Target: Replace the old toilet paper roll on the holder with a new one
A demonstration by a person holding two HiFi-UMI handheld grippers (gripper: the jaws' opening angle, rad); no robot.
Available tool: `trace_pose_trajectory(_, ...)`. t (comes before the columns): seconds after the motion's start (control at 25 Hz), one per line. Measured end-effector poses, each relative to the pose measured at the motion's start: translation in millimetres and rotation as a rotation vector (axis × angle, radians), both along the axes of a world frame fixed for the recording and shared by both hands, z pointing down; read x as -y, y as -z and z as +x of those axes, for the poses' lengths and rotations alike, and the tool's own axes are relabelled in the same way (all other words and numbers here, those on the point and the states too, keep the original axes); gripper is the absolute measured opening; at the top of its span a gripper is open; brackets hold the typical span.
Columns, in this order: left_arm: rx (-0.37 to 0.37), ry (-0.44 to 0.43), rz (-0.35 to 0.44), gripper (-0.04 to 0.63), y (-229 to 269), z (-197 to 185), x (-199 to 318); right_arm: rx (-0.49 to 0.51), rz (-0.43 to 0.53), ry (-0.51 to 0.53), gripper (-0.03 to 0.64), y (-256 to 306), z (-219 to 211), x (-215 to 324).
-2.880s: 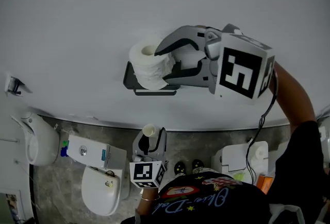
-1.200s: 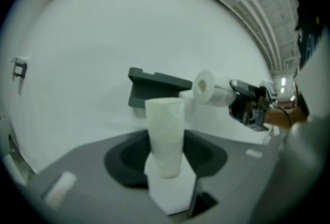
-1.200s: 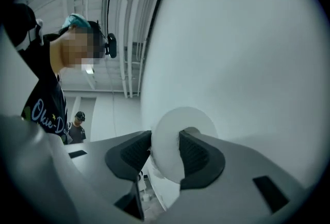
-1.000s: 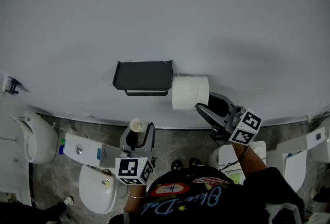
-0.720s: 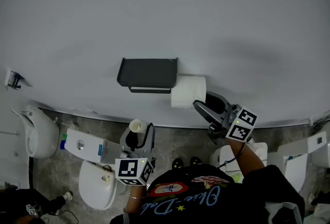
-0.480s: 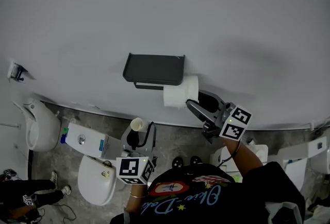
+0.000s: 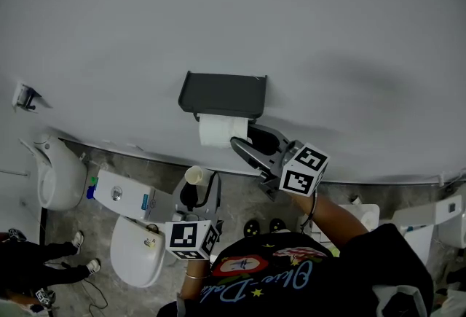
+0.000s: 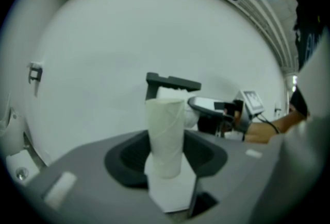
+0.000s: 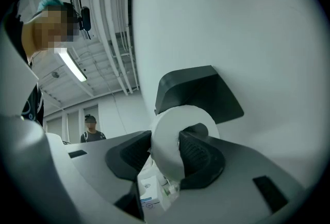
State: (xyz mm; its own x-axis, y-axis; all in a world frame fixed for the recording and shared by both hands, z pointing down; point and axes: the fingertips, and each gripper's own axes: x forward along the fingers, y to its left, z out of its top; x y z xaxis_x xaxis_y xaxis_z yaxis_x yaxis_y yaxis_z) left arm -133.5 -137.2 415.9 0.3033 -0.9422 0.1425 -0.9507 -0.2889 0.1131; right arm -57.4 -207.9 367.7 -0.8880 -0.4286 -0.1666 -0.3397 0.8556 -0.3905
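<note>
Plain white wall across the whole background, with grey stone floor (image 7: 240,206) below it. On the wall, a dark holder (image 7: 223,95) with a flat shelf on top; far off to the left, a small metal bracket (image 7: 25,97). Just under the holder's shelf, a full toilet paper roll (image 7: 218,131), white and thick, its hollow core facing sideways. Right gripper (image 7: 244,146) reaching up to it from the lower right, jaws closed on the roll's wall, partly apart because of the thick paper: one jaw pushed into the core, the other pressed against the outside, as seen plainly in the right gripper view, where the roll (image 9: 172,143) sits right in front of the holder (image 9: 198,91). Not clear whether the roll is already on the holder's bar or only held against it. Lower and to the left, well apart from the holder, left gripper (image 7: 195,190) pointing roughly level, clamped on an empty cardboard tube (image 7: 193,175) standing upright, gripped near its lower end, jaws only as wide as the tube (image 8: 166,135). Beneath that gripper, a white toilet (image 7: 138,261) with its tank (image 7: 127,202). Near the left edge, another white fixture (image 7: 54,184). At the bottom left corner, another person (image 7: 36,264) in dark clothes on the floor.
</note>
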Motion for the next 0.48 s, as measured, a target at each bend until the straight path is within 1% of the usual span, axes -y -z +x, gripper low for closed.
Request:
trace_pose_trajectory(0.16, 0.000, -0.016, -0.007, 0.189, -5.4, 3.9, 2.6, -0.037, 0.036, -0.003, 0.175, -2.1, -8.1, -2.4)
trace_pose_trajectory(0.24, 0.001, -0.027, -0.005, 0.189, -3.8, 7.2, 4.2, -0.019, 0.041, 0.026, 0.177, -0.6, -8.4, -7.2)
trace_pose_trajectory(0.32, 0.002, -0.031, -0.006, 0.189, -3.5, 8.3, 5.2, 0.001, 0.032, 0.051, 0.231, 2.1, -7.5, -11.1)
trace_pose_trajectory(0.4, 0.001, -0.029, -0.006, 0.189, -2.8, 8.2, 6.5, -0.018, 0.046, 0.044, 0.238, 2.0, -5.3, -11.8)
trace_pose_trajectory(0.48, 0.000, -0.028, -0.007, 0.189, -2.8, 8.6, 7.2, -0.011, 0.055, 0.017, 0.238, 3.6, 3.0, -10.8)
